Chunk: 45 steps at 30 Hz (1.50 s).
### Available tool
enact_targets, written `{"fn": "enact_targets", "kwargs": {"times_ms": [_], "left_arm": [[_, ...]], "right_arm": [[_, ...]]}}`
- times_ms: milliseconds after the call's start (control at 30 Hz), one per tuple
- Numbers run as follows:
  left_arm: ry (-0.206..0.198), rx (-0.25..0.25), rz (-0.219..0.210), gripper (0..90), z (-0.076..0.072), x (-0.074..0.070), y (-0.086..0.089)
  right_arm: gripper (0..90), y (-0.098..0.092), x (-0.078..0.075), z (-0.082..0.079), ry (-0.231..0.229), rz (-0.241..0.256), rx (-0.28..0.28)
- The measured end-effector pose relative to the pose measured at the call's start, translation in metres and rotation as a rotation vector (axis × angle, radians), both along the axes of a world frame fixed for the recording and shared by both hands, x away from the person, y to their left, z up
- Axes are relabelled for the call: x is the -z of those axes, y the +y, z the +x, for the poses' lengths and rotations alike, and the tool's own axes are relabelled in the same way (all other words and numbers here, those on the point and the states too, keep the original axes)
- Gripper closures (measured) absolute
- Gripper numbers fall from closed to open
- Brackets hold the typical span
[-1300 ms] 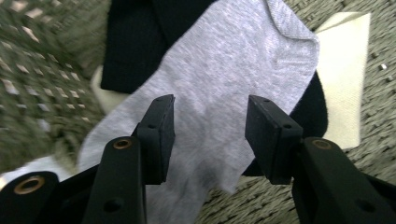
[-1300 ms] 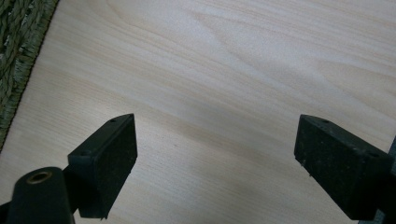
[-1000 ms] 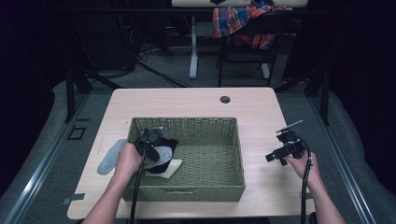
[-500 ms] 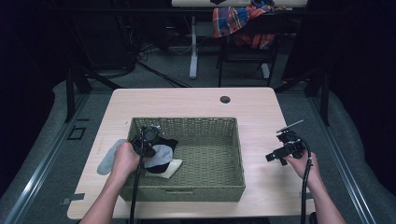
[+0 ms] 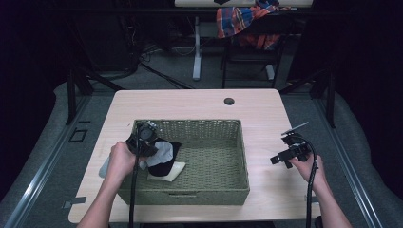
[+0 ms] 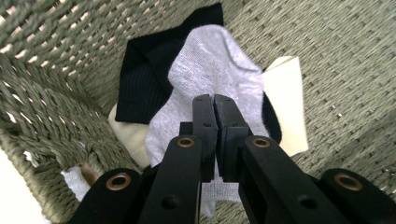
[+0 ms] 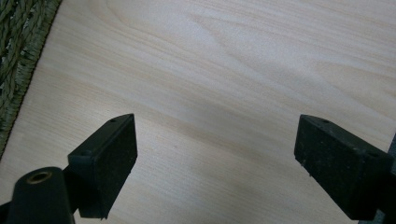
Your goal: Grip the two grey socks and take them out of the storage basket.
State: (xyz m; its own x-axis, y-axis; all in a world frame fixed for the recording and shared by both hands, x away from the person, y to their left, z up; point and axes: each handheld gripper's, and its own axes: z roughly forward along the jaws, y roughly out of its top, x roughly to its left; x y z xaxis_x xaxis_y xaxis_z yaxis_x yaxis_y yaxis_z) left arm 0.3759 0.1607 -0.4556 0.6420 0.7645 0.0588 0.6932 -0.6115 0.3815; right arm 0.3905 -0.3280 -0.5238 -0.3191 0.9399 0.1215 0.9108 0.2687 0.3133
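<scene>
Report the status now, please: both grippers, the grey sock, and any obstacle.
Left gripper shut on grey sock, inside basket, over black sock and cream sock. Right gripper open above bare table. No obstacle seen.

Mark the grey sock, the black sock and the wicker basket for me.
grey sock (image 6: pixel 212 65), left gripper view, on its rounded upper end.
black sock (image 6: pixel 140 79), left gripper view, on its ribbed left part.
wicker basket (image 5: pixel 243 156), high view, on its right wall.
</scene>
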Motion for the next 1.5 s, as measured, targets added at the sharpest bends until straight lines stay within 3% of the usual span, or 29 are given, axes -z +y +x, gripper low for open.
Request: {"fn": "enact_targets", "kwargs": {"times_ms": [633,1033,1333,1500], "left_arm": [[-0.025,0.006,-0.047,88.5,-0.004,-0.015,0.005],[-0.053,0.018,-0.086,88.6,-0.009,-0.032,0.008],[-0.080,0.026,-0.088,88.5,-0.006,-0.045,0.011],[-0.086,0.036,-0.090,88.5,-0.004,-0.049,0.008]], "right_arm": [[12.9,0.008,0.002,0.008,0.010,0.003,-0.043],[13.0,0.006,-0.001,0.001,0.006,-0.004,-0.035],[12.9,0.004,-0.001,-0.002,-0.010,0.006,-0.003],[13.0,0.003,-0.003,-0.001,0.013,-0.013,-0.036]]}}
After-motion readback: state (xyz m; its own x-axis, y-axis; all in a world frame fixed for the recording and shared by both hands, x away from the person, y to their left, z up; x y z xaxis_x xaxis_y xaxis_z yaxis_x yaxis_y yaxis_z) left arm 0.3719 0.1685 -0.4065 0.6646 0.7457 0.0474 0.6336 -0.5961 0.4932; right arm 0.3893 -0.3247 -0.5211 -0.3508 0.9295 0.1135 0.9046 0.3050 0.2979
